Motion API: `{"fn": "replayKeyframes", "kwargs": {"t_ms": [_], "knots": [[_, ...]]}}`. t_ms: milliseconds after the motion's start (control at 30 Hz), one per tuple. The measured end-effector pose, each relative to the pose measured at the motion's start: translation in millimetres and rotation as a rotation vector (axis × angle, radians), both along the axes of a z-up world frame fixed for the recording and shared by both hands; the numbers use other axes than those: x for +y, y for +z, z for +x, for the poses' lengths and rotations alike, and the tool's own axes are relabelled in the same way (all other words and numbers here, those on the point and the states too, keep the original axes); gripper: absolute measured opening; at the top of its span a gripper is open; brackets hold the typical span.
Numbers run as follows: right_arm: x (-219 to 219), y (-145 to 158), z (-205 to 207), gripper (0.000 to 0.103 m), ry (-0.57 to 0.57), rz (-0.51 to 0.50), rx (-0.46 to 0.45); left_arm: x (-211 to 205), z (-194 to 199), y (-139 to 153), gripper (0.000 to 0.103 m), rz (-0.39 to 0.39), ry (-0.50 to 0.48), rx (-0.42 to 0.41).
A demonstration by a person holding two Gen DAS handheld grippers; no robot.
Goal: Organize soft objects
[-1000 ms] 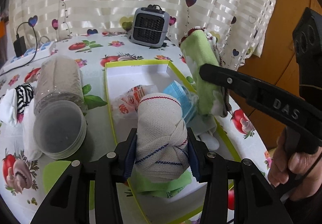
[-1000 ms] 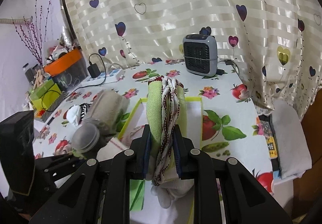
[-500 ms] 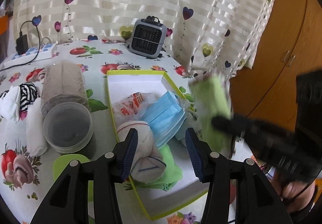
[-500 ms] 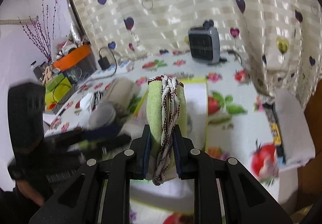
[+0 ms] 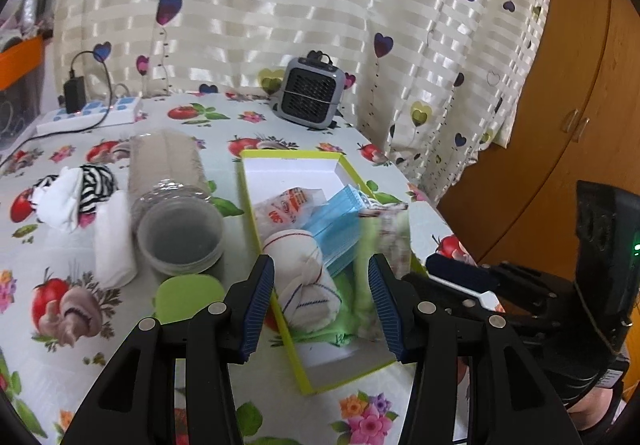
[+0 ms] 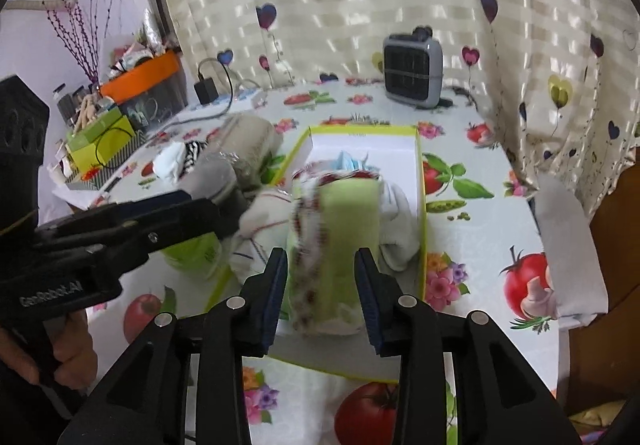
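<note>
The rolled green towel with the red-and-white braided edge (image 6: 334,245) now lies in the shallow white box with the lime-green rim (image 6: 420,205), directly ahead of my right gripper (image 6: 322,297). A second ago those pads were clamped on it; the jaws have just been opening, and the roll sits loose between them, blurred, no pad pressing that I can see. I judge it released or dropping its last bit.

Left of it in the box rests the knotted cream bandage roll with blue stitching (image 5: 308,285). My left gripper (image 5: 320,305) carried that a second ago; now it stands at its widest, with nothing gripped, the roll lying beyond the tips. Further ahead in the box are the stack of blue face masks (image 5: 340,225) and a crinkled white packet with red print (image 5: 288,205).

So two soft items are in. Off to the left of my left gripper, outside the box, the clear plastic jar stuffed with beige cloth (image 5: 172,205), a white rolled cloth (image 5: 114,245) and the black-and-white striped socks (image 5: 86,191) lie on the fruit-print tablecloth (image 5: 60,325); I'd judge those come next.
</note>
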State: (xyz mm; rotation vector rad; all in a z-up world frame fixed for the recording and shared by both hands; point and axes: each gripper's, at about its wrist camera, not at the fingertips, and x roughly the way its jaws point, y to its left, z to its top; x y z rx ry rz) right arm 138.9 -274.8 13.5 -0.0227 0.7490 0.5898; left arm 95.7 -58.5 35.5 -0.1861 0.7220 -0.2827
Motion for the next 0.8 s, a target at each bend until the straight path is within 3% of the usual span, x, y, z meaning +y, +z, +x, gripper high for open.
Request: {"fn": "replayKeyframes", "kwargs": {"t_ms": [467, 800], "knots": [[-5.3, 18.9, -40.6, 0.042, -0.079, 0.028, -0.050, 12.8, -55.7, 17.5, 0.048, 0.050, 0.046, -0.054], [7.7, 29.9, -68.6, 0.041, -0.041, -0.002, -0.093, 32.6, -82.9, 19.7, 0.048, 0.058, 0.101, -0.056]]}}
